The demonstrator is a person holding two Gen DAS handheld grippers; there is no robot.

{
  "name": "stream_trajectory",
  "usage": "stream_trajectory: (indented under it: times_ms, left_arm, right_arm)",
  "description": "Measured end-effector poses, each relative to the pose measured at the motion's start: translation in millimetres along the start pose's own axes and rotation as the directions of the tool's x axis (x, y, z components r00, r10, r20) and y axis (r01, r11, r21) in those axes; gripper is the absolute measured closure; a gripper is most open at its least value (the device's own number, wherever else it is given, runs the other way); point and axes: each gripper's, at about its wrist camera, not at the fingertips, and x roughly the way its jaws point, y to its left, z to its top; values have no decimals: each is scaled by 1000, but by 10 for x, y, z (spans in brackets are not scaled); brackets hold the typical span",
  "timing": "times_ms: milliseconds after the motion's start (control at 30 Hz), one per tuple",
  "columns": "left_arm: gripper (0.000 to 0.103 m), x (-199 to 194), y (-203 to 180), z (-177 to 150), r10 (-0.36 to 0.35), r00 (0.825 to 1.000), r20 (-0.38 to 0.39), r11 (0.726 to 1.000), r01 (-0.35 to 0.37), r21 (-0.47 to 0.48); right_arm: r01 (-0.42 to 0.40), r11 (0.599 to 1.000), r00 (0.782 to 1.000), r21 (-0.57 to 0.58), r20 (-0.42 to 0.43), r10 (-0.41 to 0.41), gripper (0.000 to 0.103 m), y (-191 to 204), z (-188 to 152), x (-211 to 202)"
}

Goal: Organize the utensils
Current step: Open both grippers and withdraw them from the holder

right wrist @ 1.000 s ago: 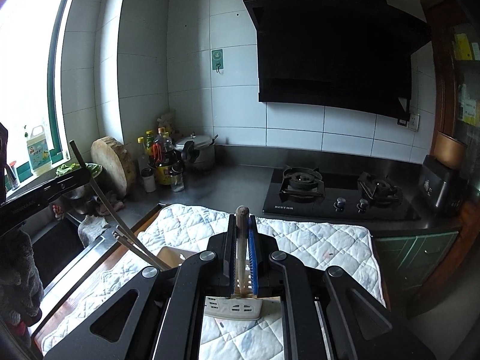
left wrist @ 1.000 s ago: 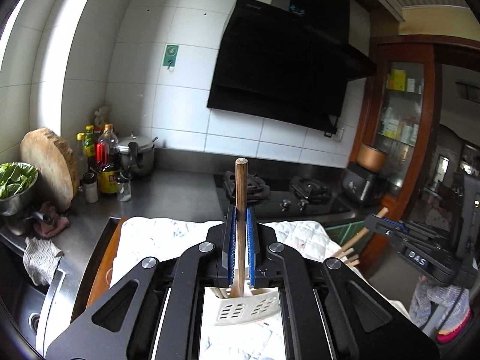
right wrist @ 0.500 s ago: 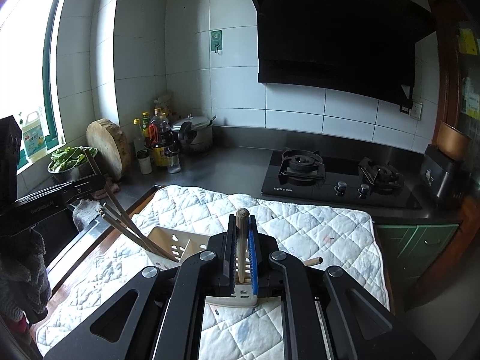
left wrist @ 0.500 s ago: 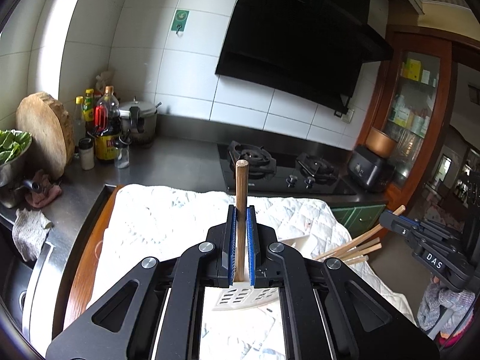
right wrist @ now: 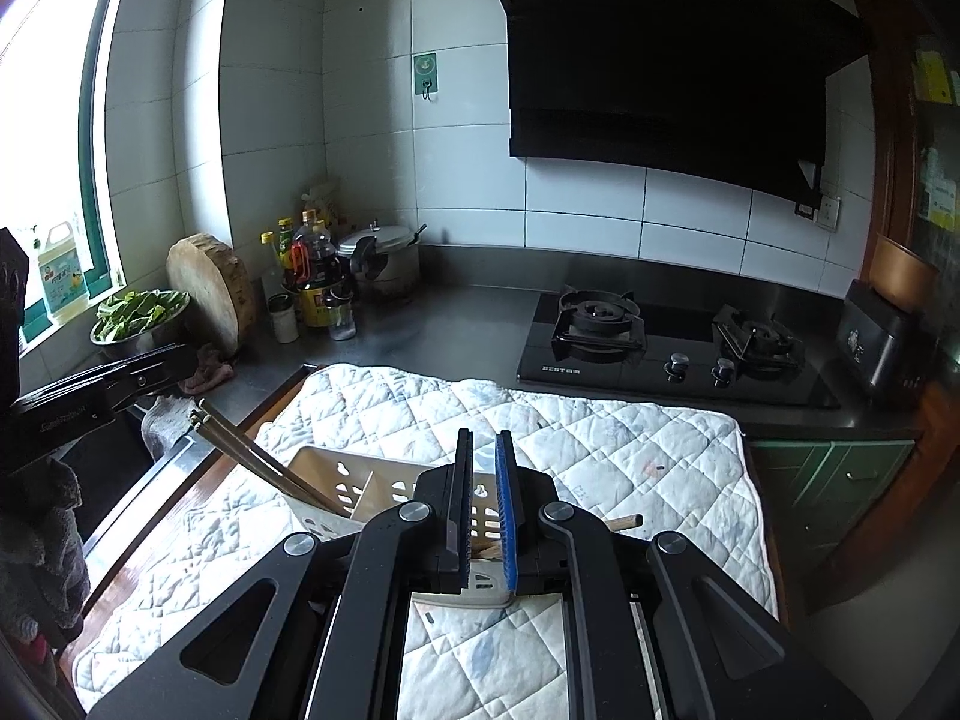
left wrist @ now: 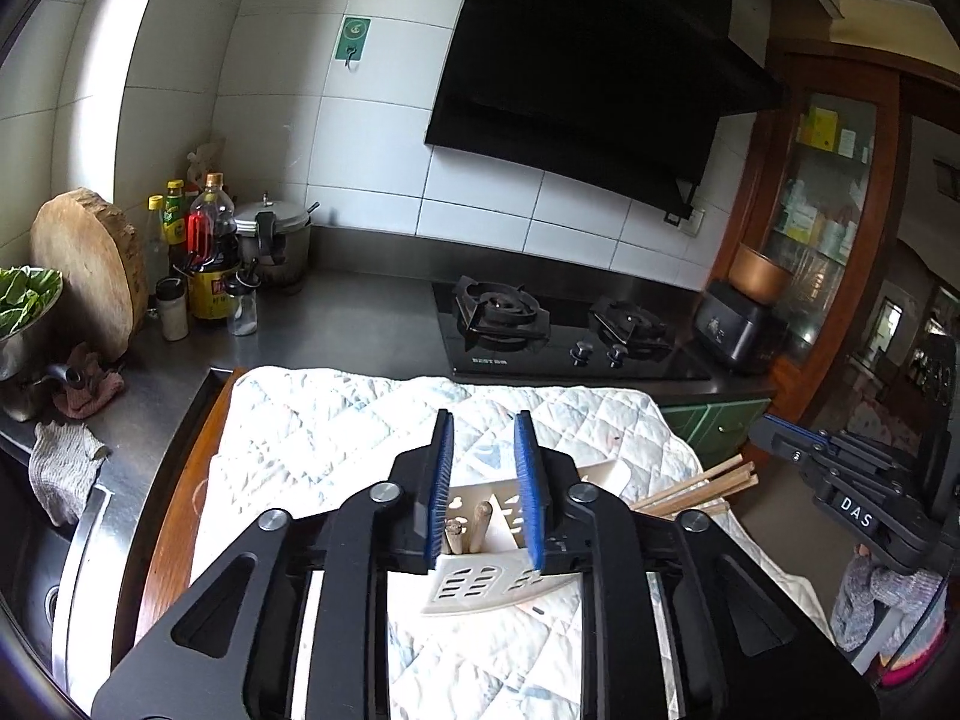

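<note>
Found standing in white holder, near centre of quilted cloth: two wooden handles, plus chopsticks leaning right. Left gripper opening, handles between, unpressed. Right gripper narrow, almost closed; hold unconfirmed. Judged near completion.

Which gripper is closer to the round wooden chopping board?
Left. The left gripper, jaws opening with nothing gripped between them, is over the mat's left side, the chopping board ahead to its left. The right gripper sits farther right over the mat.
</note>
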Motion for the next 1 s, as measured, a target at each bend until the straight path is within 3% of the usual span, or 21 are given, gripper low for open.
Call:
stream_trajectory:
  times_ms: [100,200,500,567,1000]
  left_arm:
    - [75,-71,-29,3,0,1000,7,1000,0,7]
    - [62,-171,-57,-6,5,1000,19,1000,-5,19]
    - [46,-483,-134,-192,13,1000,26,999,-14,45]
    - [38,-550,-141,-257,19,999,27,999,-20,48]
    - [16,-855,-80,-831,55,998,-13,998,-54,39]
  right_arm:
    - [-1,1000,1000,7,10,1,92,-6,3,-66]
    - [-7,1000,1000,12,21,6,90,-5,-3,-153]
    - [-17,1000,999,-11,48,18,74,119,-174,-497]
    - [-19,1000,999,-13,49,20,69,145,-241,-569]
    - [28,1000,1000,-1,3,-28,42,244,-916,-792]
